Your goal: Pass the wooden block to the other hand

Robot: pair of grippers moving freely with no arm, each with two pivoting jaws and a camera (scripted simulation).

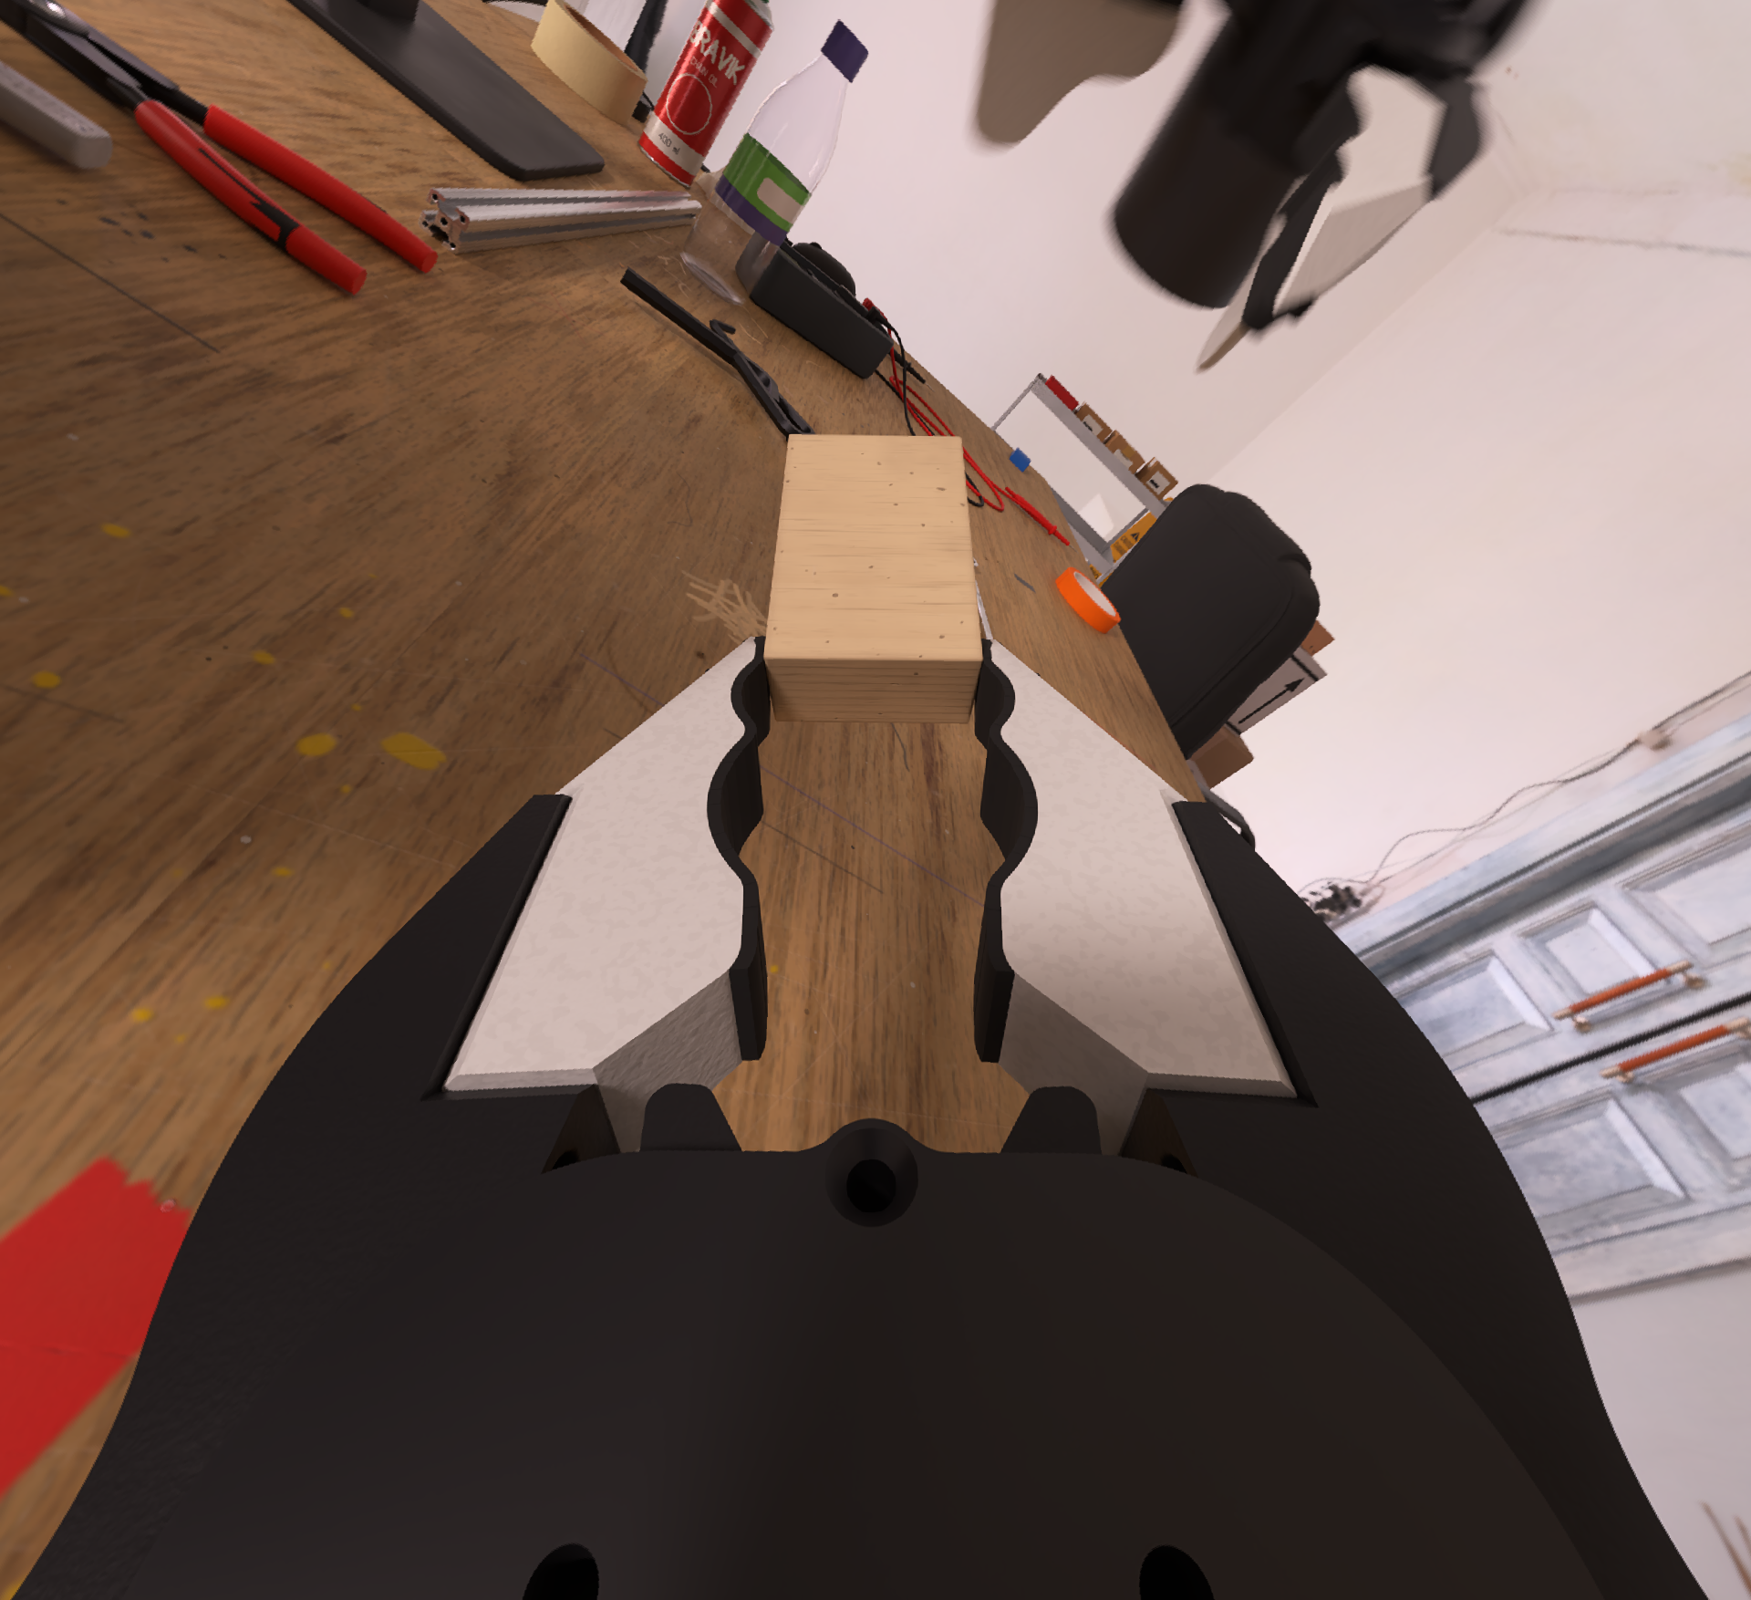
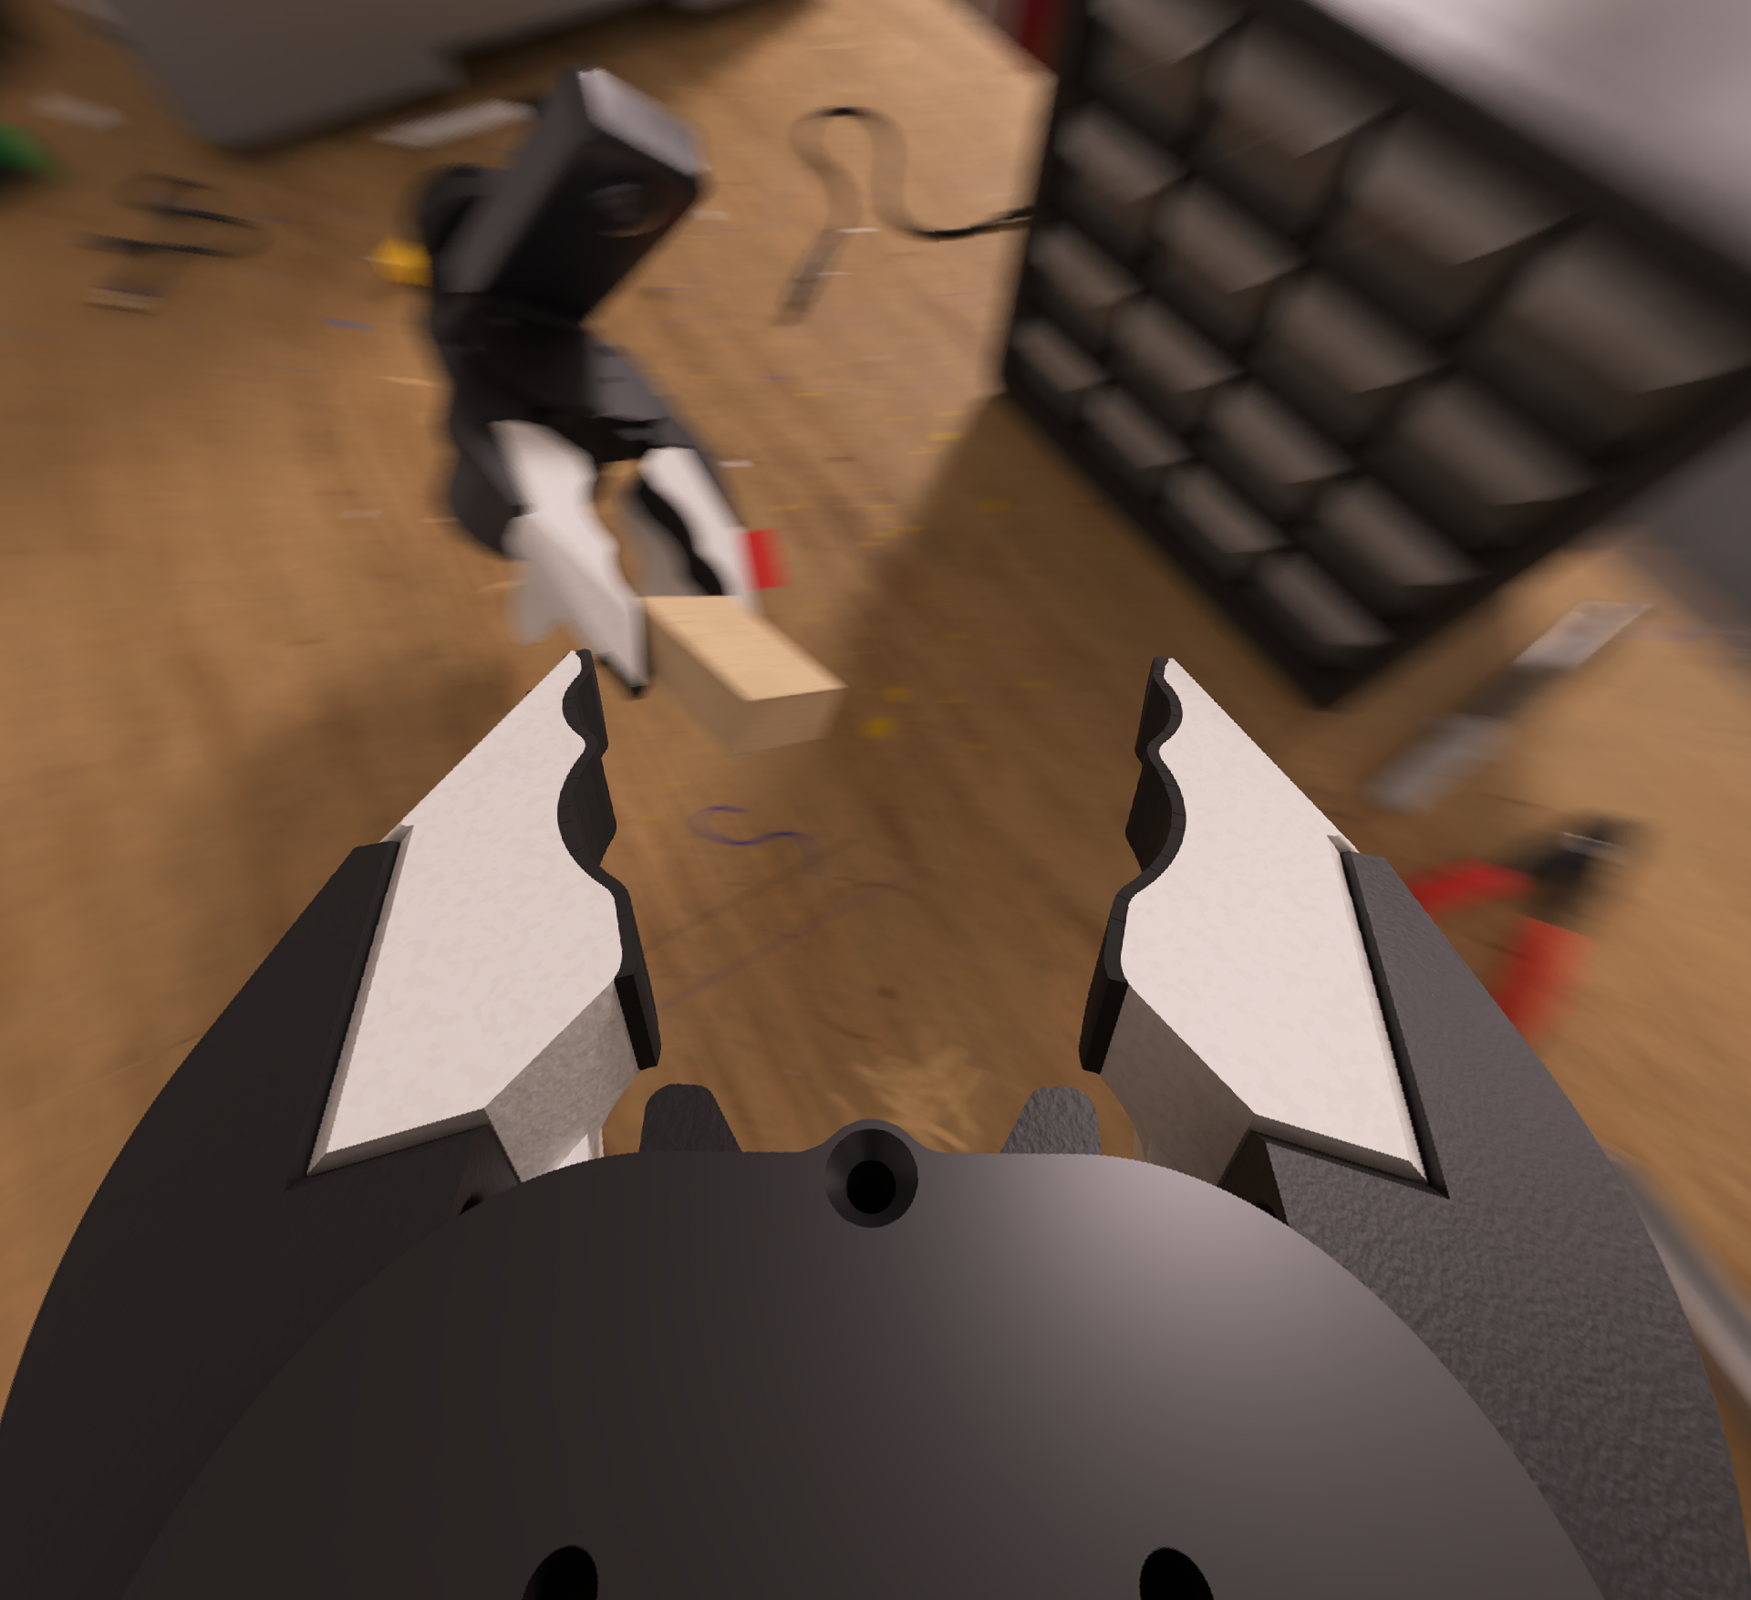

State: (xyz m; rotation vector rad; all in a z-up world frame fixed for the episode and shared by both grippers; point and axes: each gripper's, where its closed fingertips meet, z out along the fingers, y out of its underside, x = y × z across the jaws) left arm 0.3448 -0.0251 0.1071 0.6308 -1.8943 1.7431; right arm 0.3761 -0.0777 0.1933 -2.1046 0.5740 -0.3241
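A: Left gripper (image 1: 872,654) is clamped on the wooden block (image 1: 872,574), but only by the fingertips on its near end. Most of the block sticks out past the tips, held in the air above the workbench (image 1: 284,607).

B: Right gripper (image 2: 872,683) has its jaws spread wide and nothing between them. The block (image 2: 749,673) sits ahead and a bit left of its centreline, not between the fingers yet.

A: Risks, as I judge them: a tip-only pinch gives the block leverage, so a bump from the incoming fingers could pivot it or pop it loose. The right wrist view is motion-blurred, so it looks to be moving fast. That makes a bump more likely.

B: Also, if the left lets go before the right has closed, it drops to the bench. And the free end is short of the left's fingers, so finger-on-finger contact is possible.

A: View differences: left wrist view shows the grip contact cleanly, plus the pliers (image 1: 265,171), spray can (image 1: 711,76) and bottle (image 1: 796,133) far left. The right gripper (image 1: 1260,266) is only a blur, upper right.

B: Right wrist view shows the block's free end and approach line, plus a black drawer cabinet (image 2: 1326,275) far right. It doesn't show grip depth.
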